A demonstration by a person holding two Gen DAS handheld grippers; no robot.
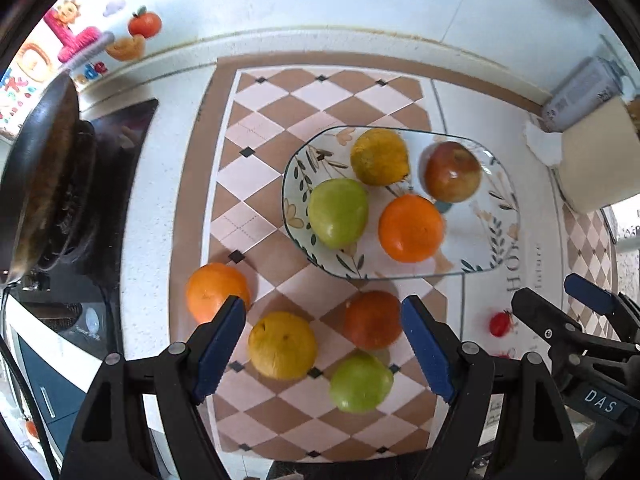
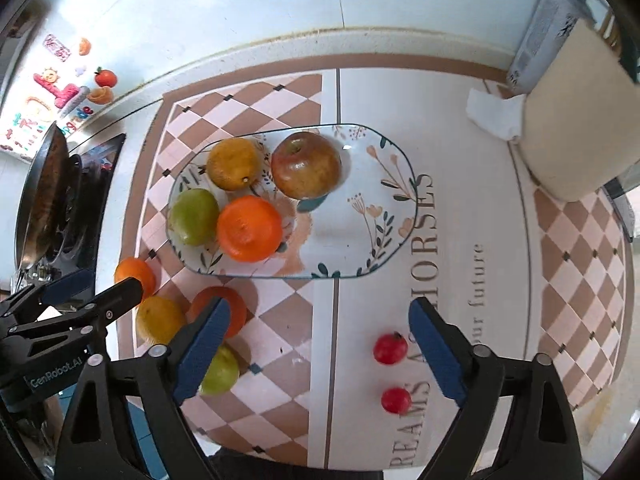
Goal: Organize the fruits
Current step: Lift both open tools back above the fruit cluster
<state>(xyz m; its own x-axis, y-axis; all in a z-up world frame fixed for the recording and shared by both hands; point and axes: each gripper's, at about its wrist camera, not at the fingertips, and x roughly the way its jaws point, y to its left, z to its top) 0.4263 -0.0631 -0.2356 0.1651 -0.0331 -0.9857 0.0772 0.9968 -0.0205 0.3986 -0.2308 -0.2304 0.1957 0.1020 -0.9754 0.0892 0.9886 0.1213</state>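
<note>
Gaping wide and empty, left gripper (image 1: 323,350) and right gripper (image 2: 320,350) hover; floral plate (image 2: 372,216) at frame centre holds four fruits.

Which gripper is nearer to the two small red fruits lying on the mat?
Right. The right gripper hangs open almost directly over the small red fruits; the left gripper hangs open over the loose fruit farther left.

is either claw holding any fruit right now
No. The left claw and right claw are both open and empty above the fruit.
</note>
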